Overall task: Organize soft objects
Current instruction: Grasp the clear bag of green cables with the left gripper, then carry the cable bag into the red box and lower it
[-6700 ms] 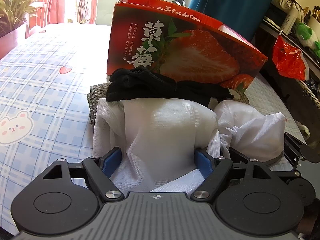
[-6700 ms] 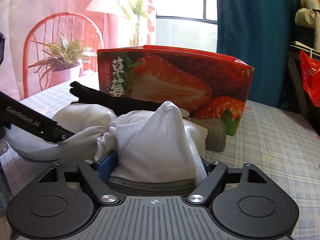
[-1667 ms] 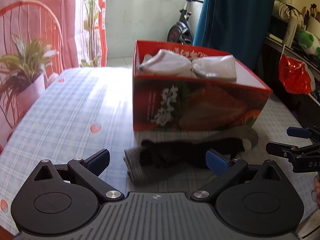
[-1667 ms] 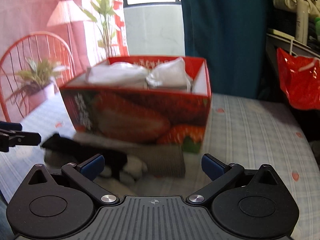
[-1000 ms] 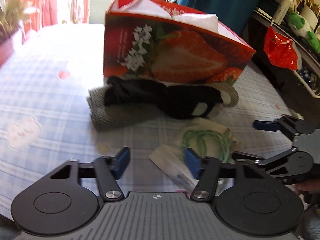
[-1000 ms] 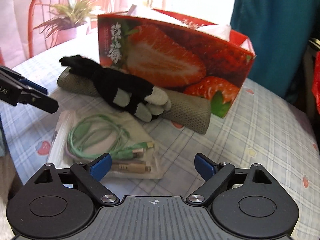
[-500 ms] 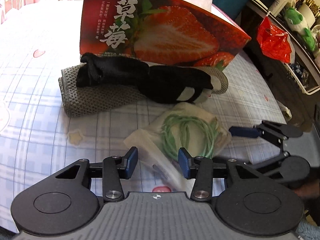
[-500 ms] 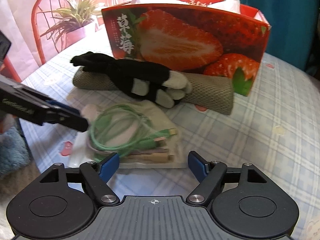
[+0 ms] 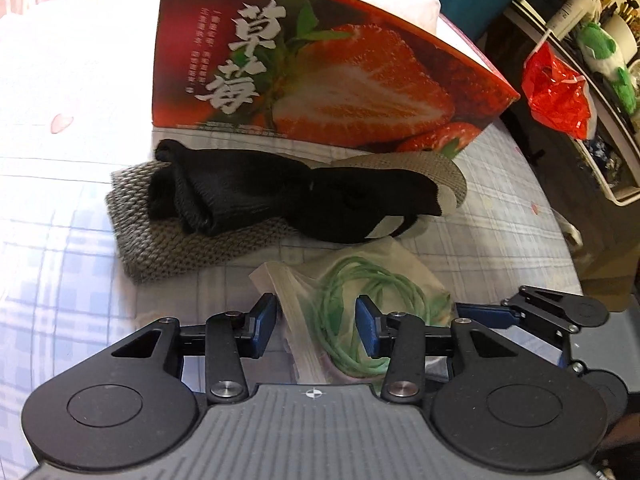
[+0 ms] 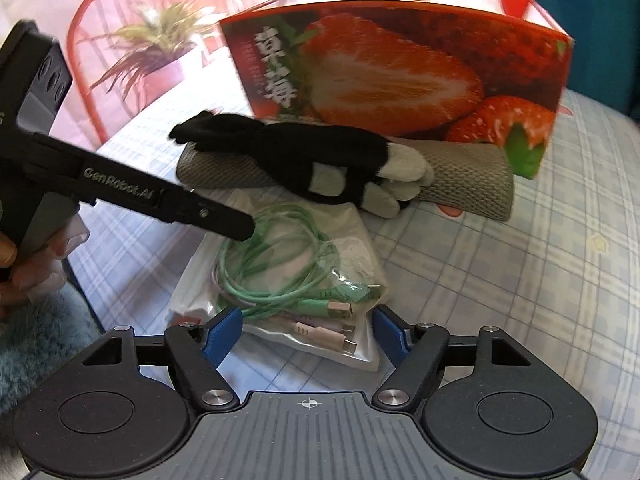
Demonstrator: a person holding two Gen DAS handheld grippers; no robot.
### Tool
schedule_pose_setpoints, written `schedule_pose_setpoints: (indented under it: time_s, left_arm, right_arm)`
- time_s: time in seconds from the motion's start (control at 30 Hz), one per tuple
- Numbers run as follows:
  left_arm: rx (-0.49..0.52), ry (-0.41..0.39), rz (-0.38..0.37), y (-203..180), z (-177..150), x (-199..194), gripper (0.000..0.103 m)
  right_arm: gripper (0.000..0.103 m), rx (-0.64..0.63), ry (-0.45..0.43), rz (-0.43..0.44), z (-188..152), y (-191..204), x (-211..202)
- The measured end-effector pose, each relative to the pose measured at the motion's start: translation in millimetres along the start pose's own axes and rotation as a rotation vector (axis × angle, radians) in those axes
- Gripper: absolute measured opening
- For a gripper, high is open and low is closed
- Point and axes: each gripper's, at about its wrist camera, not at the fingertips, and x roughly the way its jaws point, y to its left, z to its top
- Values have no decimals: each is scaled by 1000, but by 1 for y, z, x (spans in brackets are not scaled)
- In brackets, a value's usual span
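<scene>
Checked pale-blue tablecloth with small heart and star prints, covering the table on which everything rests; at its far side stands the red cardboard box printed with a halved strawberry and white Chinese characters, open at the top, with white cloth showing above its rim. In front of the box, touching its base, lies a folded grey knitted cloth, and across it a pair of black gloves with pale grey fingertips. Nearer the cameras lies a clear plastic zip bag holding coiled mint-green and pale pink charging cables, its far edge just beside the gloves. The left gripper straddles one end of the bag — its blue pads stand partly spread on either side, and contact with the plastic cannot be told. The right gripper straddles the plug end of the bag; its jaws have just been closing with the bag between them, the blue pads at the bag's edges with no squeeze visible. A person's fingers show on the left gripper's handle
</scene>
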Motion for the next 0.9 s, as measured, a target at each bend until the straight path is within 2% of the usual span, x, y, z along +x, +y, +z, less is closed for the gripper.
schedule_pose_setpoints:
  time_s: [0.2,0.3,0.53,0.7,0.73,0.77,0.8,0.9]
  left_arm:
    - [-8,72,-69,12,16,3,45]
    - [16,80,-68,13,17,4,44]
    - [5,25,-65,7,-3,0,45]
    - [-22,-25,-68,3,-19,-2,45]
    - [-24,-31,-63,2,-21,-3,42]
    - [-18,-34,-46,1,-23,-3,31]
    - [-6,-35,-27,0,-24,-5,25]
    - [-6,-39,-34,2,-25,-5,25]
  right_arm:
    - [67,96,-11,21,3,-11,0]
    - [65,107,-15,6,6,-13,0]
    - [55,129,-44,-19,11,-13,6]
    - [54,114,-58,-26,8,-8,6]
    - [53,115,-62,-27,7,-7,6]
    - [53,117,-66,-28,6,-6,6]
    - [53,120,-68,-27,7,-6,6]
    - [52,136,-72,-17,6,-8,5]
